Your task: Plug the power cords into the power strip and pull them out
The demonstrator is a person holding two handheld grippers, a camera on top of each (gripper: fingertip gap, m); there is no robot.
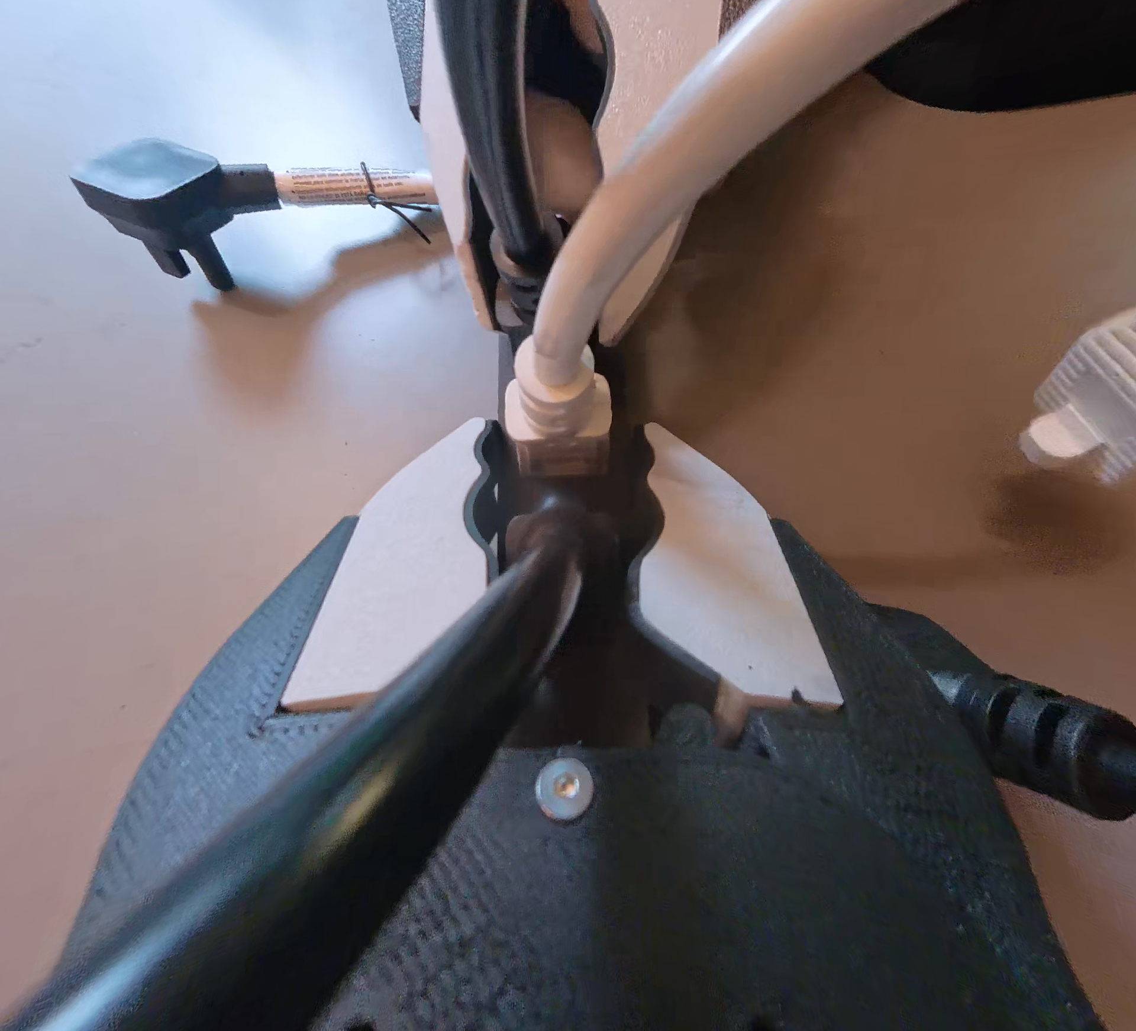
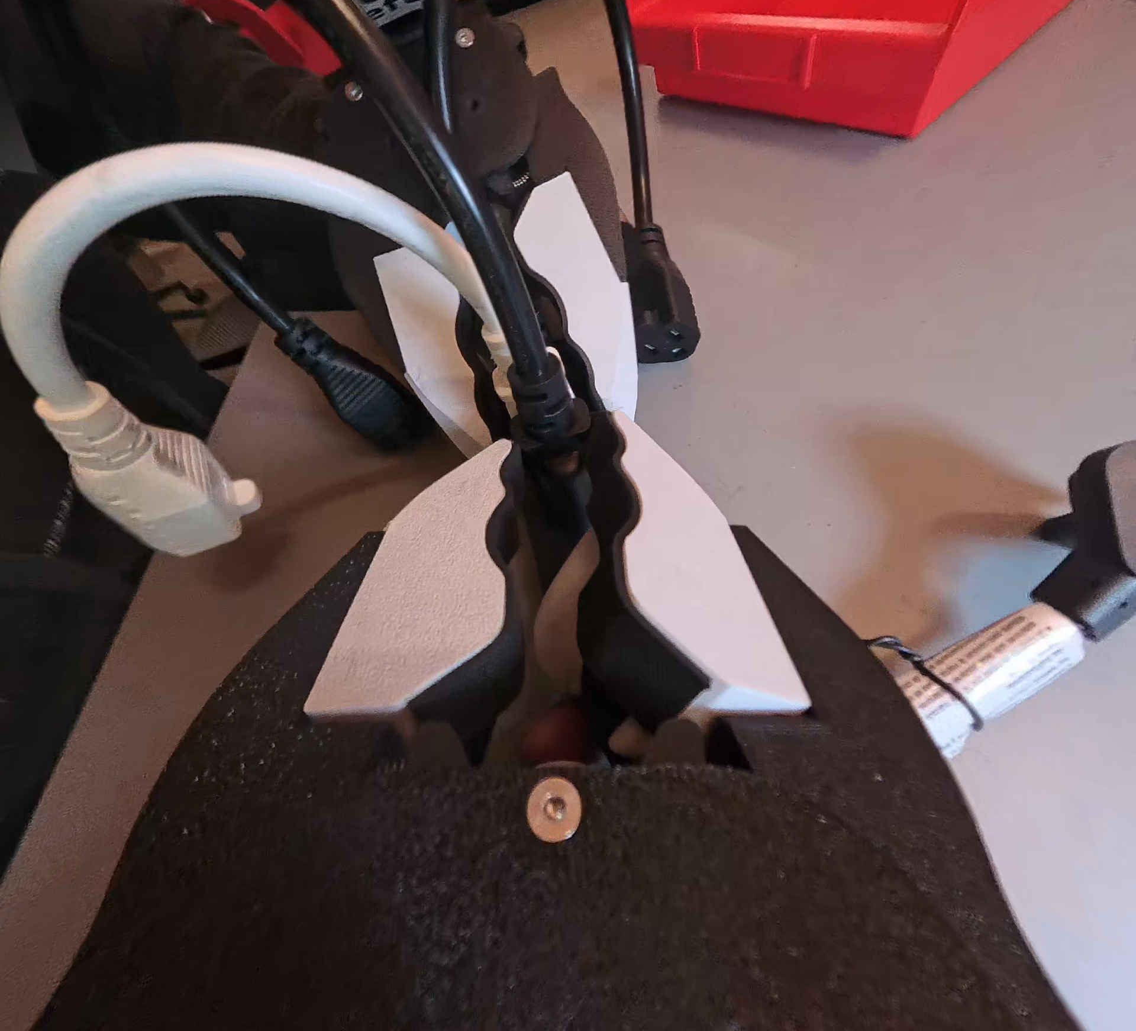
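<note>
- The left hand-held gripper was closed on the black end of a black cord, right where a white plug met it.
- The white plug looked joined to that black end, with its white cord bending up and away.
- The right hand-held gripper was closed on the ribbed neck of another black cord.
- The two hand-held grippers were tip to tip, very close together.
- The other end of the white cord, a white plug end, hung free in the air, joined to nothing.
- A black plug with pins lay on the counter, not plugged in.
- A black cord socket also hung loose, just above the counter.
- A red bin sat farther back.
- I could not see a power strip clearly in either view.
- I think the job was in the middle: one pair seemed joined, but I could not tell if it was going in or coming out.
- Several ends were loose, so more plugging or pulling was likely left to do.
</note>
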